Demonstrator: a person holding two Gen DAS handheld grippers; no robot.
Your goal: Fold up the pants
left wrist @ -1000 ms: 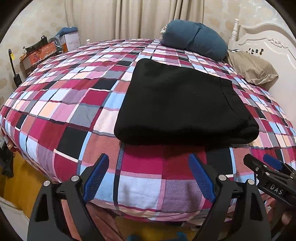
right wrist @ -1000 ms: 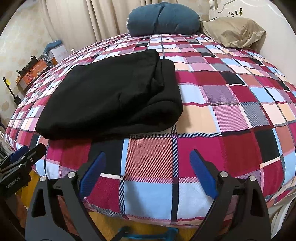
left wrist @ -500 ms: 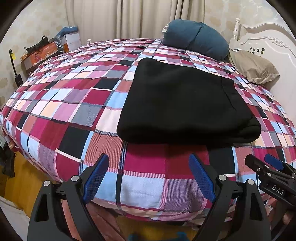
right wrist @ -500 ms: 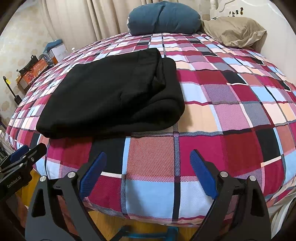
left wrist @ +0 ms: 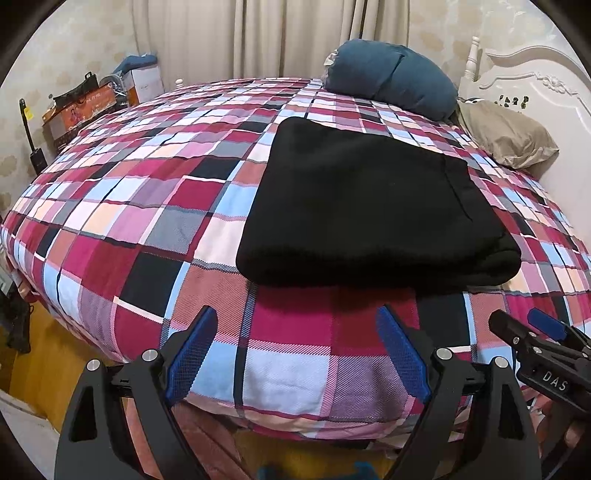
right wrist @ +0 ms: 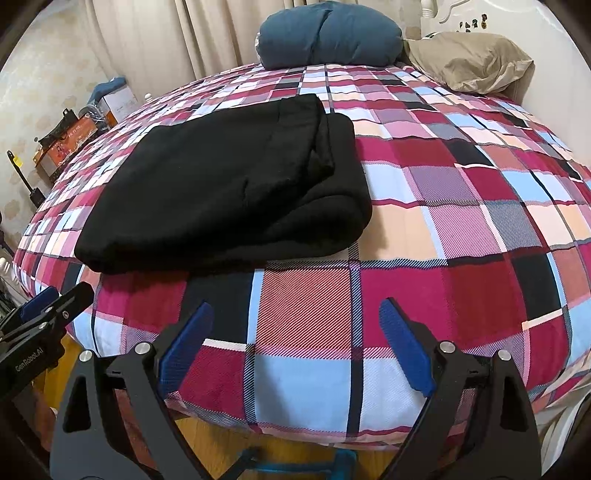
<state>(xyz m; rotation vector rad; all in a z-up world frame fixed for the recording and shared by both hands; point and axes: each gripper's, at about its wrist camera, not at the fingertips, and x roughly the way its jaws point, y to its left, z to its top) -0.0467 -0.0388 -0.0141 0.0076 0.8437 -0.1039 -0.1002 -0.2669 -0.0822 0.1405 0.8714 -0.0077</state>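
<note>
Left wrist, folded black pants (left wrist: 369, 206) on bed (left wrist: 147, 206), both tools spread

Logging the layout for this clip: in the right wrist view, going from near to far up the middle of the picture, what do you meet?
Right tool, open over the bed's near edge → plaid bedspread → folded black pants → blue pillow → curtain.

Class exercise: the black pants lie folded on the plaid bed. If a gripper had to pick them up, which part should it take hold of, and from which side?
Probably the thick rounded fold of the black pants nearest the bed's front edge, approached low from that side. All layers meet there in one bulging roll, so an open gripper could likely pinch the whole stack; the far, flatter edges show separate layers.
</note>
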